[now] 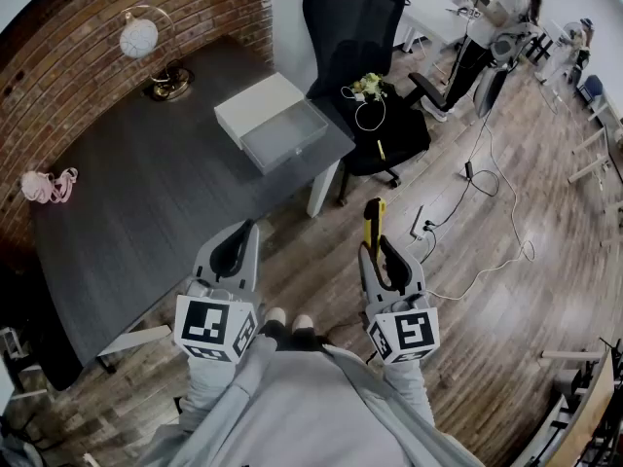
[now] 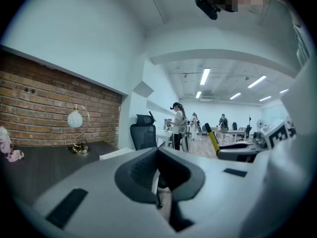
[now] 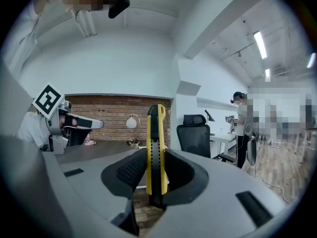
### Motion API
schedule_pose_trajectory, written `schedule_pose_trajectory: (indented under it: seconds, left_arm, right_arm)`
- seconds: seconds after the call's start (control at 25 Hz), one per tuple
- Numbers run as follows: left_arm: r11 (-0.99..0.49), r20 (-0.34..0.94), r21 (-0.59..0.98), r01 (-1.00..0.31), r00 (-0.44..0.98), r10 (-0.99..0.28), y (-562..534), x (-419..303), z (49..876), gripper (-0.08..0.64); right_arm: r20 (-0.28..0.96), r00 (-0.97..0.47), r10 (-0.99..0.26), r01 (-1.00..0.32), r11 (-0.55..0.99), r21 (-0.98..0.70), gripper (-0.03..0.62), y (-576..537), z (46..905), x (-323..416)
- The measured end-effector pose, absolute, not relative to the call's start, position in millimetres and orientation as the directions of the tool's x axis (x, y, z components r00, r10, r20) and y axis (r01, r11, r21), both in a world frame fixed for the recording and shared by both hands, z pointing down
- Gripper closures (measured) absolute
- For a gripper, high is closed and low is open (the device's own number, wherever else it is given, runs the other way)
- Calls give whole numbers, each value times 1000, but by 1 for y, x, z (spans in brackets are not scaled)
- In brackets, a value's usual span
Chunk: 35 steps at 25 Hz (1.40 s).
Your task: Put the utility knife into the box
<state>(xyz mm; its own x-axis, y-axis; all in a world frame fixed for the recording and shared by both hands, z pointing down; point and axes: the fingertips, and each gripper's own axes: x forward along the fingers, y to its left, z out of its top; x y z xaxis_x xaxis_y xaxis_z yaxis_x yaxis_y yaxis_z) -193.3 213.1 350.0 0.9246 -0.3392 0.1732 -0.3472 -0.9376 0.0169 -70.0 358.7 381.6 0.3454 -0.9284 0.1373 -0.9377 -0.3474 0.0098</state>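
Gripping the yellow-and-black utility knife between the jaws of the right gripper, pads pressing on its lower body and most of its length sticking up past the jaw tips. Holding that knife in the right gripper over the wooden floor, just off the right-hand edge of the dark surface and well apart from the box. Carrying nothing in the left gripper, its jaws brought together with nothing between them, as seen in the left gripper view. Hovering with that left gripper at the near edge of the surface, beside the right one and at about the same level. Facing the white box, sitting at the surface's far right corner with its grey tray part lying open on the side toward the grippers; knife not yet inside. Sharing the surface with a round-globe lamp by the brick wall and a small pink thing at the left edge. Looking past the box to a black office chair, and to a person standing farther off to the right.
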Motion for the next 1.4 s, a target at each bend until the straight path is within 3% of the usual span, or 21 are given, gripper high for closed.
schedule_pose_trajectory:
  seconds: [0.68,1.4]
  left_arm:
    - [-931,202,-14,-364,911,-359,222,-177,355,541]
    - [-937,179,29,-349,924,-339,84,-76,360,540]
  right_arm:
    - [136,325,-936,-939,-336,-71,465,364,392,-46]
    - [152,309,-939,-946,-320,-51,466,221,390,49]
